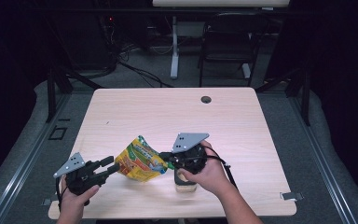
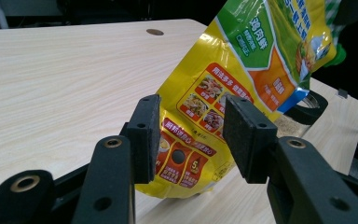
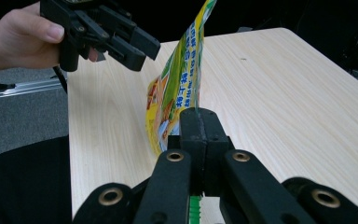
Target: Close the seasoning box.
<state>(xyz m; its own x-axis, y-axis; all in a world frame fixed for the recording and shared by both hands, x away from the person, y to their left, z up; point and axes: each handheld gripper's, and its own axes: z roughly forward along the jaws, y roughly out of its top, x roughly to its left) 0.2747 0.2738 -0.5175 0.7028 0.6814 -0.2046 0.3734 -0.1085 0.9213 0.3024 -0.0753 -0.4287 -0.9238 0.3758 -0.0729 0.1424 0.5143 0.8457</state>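
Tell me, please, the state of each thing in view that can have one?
Seasoning bag: lifted and tilted, one corner pinched.
Right claw: shut on the seasoning bag's edge.
Left claw: open, its pads clear of the bag.
Glass jar: upright on the table, lid off, pale granules inside.

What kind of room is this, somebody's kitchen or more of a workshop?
Probably a lab or recording studio, not a kitchen: one bare wooden table ringed by dark curtains, cables trailing over grey carpet, and an office chair at another desk behind.
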